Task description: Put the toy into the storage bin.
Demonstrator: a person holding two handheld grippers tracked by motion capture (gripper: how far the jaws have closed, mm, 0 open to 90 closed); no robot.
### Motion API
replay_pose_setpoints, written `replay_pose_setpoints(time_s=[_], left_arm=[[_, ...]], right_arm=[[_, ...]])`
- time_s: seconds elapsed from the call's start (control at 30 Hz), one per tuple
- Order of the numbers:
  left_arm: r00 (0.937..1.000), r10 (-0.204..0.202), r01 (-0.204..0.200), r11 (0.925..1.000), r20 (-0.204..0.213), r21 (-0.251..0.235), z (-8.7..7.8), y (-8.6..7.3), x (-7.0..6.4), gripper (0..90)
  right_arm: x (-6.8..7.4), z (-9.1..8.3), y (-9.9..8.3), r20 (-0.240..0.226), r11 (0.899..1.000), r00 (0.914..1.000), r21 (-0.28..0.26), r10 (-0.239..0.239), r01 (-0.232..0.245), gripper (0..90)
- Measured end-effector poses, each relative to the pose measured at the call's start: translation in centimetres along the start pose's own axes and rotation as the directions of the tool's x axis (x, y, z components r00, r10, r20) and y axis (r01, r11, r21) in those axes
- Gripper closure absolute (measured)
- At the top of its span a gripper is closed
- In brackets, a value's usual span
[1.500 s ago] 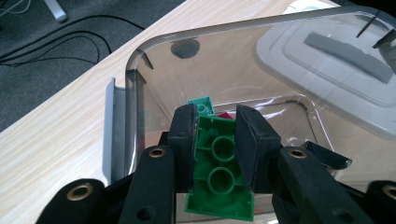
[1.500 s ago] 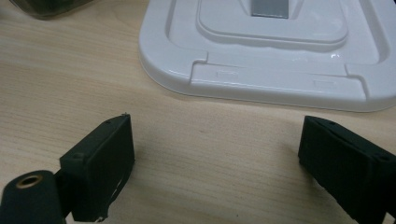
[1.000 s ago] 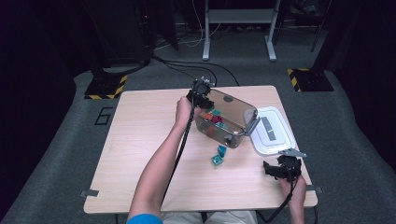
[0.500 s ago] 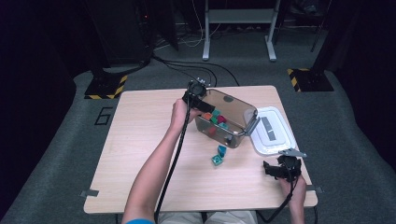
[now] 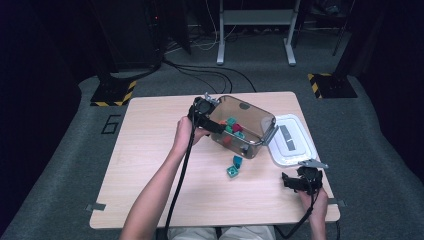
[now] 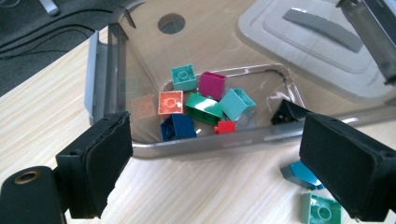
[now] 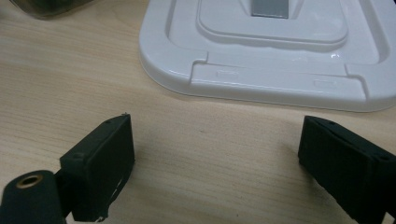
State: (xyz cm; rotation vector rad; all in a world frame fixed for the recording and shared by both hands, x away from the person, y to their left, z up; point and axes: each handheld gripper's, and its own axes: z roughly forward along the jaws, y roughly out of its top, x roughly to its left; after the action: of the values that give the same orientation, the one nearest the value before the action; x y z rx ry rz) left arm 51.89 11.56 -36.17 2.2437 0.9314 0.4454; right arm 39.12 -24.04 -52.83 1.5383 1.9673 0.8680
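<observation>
Room: dark, grey carpet [image 5: 65,165], black cables [image 5: 210,75] trailing across it, two yellow-and-black striped floor plates [image 5: 112,93] beyond the far edge, a grey metal frame [image 5: 255,30] behind.

Table [image 5: 150,150]: pale wood-grain top, rounded corners.

Bin [image 5: 252,112]: smoky clear plastic tub, tipped on its side near the far middle of the table, mouth toward me, grey latch on each end. Inside, in the left gripper view: a dark blue brick [image 6: 178,127], a green brick [image 6: 204,105], a light teal brick [image 6: 237,104], a magenta brick [image 6: 212,85], an orange brick [image 6: 170,102], a teal brick [image 6: 183,77], a small red brick [image 6: 225,127], a black piece [image 6: 286,112] at the rim.

Lid [image 5: 292,141]: white with grey handle strip, flat on the table just right of the bin.

Loose bricks: one blue [image 5: 237,160] and one teal [image 5: 232,172], on the table just outside the bin mouth, close together.

Left gripper [image 5: 214,126]: my tool at the bin's near-left rim, jaws spread wide, nothing between them.

Right gripper [image 5: 289,182]: near the table's front right corner, below the lid, jaws wide apart over bare wood.
</observation>
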Motion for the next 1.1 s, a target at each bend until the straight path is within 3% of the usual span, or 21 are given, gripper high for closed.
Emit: replay_pose_setpoints(time_s=[0.57, 0.77, 1.03, 1.1], left_arm=[[0.9989, 0.001, -0.002, 0.9999, 0.046, 0.012, 1.0, -5.0, -2.4, 3.1], [0.9968, 0.001, -0.005, 0.9987, 0.08, 0.05, 2.9, -7.4, -3.7, 2.7], [0.9918, -0.014, 0.006, 0.9979, 0.127, 0.065, 4.9, -9.2, -5.1, 1.1], [0.9906, 0.0, -0.009, 0.9977, 0.137, 0.068, 5.5, -9.5, -5.7, 0.8]], right_arm=[[0.0, 0.0, 0.0, 0.0, 1.0, 1.0, 0.0, 0.001, -0.001, 10.3], [0.0, 0.0, 0.0, 0.0, 1.0, 1.0, 0.0, 0.0, 0.0, 10.3], [0.0, 0.0, 0.0, 0.0, 1.0, 1.0, 0.0, 0.0, 0.0, 10.3], [0.0, 0.0, 0.0, -0.001, 1.0, 1.0, -0.001, 0.0, 0.0, 10.3]])
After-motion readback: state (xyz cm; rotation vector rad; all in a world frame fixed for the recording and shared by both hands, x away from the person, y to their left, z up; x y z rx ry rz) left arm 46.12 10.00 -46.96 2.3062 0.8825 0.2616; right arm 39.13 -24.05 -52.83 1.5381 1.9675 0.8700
